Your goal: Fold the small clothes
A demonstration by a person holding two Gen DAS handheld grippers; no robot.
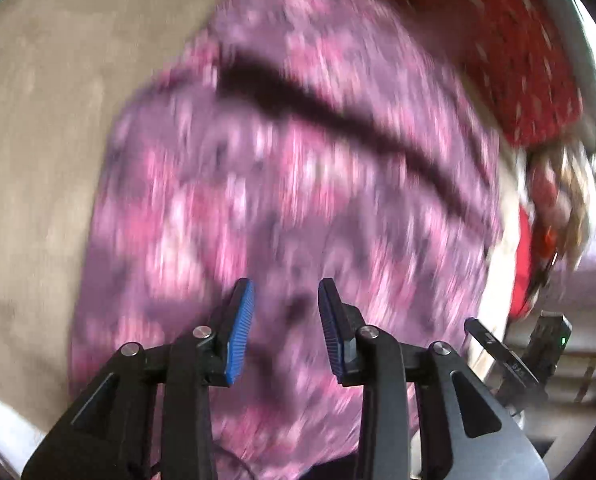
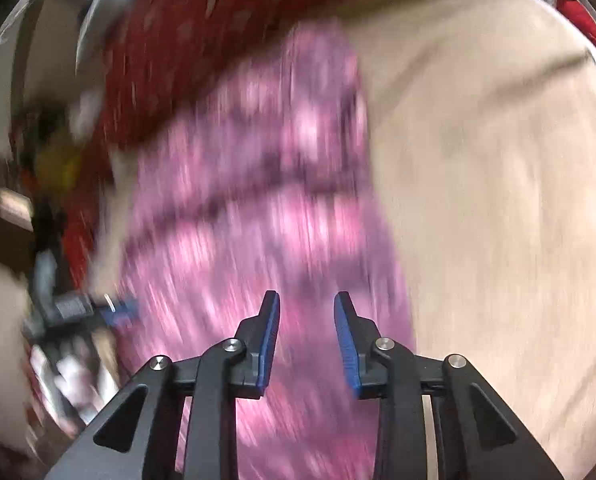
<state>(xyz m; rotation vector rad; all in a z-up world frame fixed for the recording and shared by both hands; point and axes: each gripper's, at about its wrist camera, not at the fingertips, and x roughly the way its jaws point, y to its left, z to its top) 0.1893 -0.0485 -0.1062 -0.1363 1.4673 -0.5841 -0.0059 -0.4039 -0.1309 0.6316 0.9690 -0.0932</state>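
A pink and purple flowered garment [image 1: 298, 168] lies spread on a beige cloth surface [image 1: 49, 128]; both views are smeared by motion blur. A dark crease or shadow runs slantwise across it. My left gripper [image 1: 285, 286] hovers over its near part, open, with only the fabric showing behind the gap. In the right wrist view the same garment [image 2: 257, 208] runs up the middle as a long strip. My right gripper [image 2: 306, 296] stands open above it, nothing between its blue pads [image 2: 269, 344].
A red cloth with pale specks [image 1: 518, 48] lies beyond the garment, and the same red cloth [image 2: 177, 40] shows in the right wrist view. Bare beige surface [image 2: 498, 184] spreads to the right. Blurred clutter and a table edge sit at the far left [image 2: 49, 184].
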